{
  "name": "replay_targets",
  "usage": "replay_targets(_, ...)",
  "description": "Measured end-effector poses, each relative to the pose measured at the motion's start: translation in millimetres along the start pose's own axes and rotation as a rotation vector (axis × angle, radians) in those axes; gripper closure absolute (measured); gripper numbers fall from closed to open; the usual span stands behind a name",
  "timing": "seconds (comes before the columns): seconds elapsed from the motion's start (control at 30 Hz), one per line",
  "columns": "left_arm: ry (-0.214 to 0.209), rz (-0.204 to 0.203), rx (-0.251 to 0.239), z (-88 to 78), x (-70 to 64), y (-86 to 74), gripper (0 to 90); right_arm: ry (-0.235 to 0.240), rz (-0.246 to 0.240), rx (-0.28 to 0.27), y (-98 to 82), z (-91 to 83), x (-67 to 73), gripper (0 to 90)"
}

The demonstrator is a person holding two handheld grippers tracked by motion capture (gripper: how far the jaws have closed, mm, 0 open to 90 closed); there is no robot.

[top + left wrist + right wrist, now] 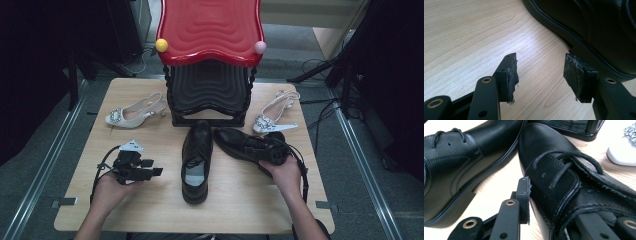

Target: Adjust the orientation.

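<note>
Inside the right shoe [574,182], one hand-held gripper [564,205] jaw sits, apparently gripping.

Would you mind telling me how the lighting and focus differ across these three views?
High view: the wooden table is evenly lit, but the surroundings fall into near black. Left gripper view: a bright sheen on the wood beside the black shoe; the left tool is sharp. Right gripper view: the second black shoe is crisp, while the white shoe and the table look overexposed.
</note>
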State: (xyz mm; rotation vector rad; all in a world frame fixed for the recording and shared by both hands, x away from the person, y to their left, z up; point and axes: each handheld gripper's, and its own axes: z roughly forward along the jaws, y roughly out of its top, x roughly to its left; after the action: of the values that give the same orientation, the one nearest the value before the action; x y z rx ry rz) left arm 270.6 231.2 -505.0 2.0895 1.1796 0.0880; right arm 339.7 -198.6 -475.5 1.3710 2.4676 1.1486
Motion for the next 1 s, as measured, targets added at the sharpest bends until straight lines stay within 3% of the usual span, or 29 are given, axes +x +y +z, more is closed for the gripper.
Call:
replay_targets(0.27,-0.004,0.013,0.002,2.3,-1.6,1.5,45.4,0.006,-0.017,0.025,-4.9,-1.0,1.2,62.1)
replay_targets(0.43,-0.025,0.013,-0.008,3.2,-0.8,5.7,45.3,0.019,-0.025,-0.008,-11.8,-17.5,-4.1,59.3)
replay_targets(0.57,-0.032,0.025,-0.002,8.3,-1.6,9.8,45.3,0.013,-0.032,-0.023,-17.7,-31.8,-10.3,63.1)
replay_targets(0.7,-0.040,0.035,0.004,12.5,-2.3,13.2,45.4,0.038,-0.025,-0.058,-20.8,-42.0,-13.6,64.1)
replay_targets(1.0,-0.055,0.043,0.007,20.4,-1.2,22.6,45.3,-0.008,-0.028,-0.081,-30.6,-69.9,-17.9,84.9)
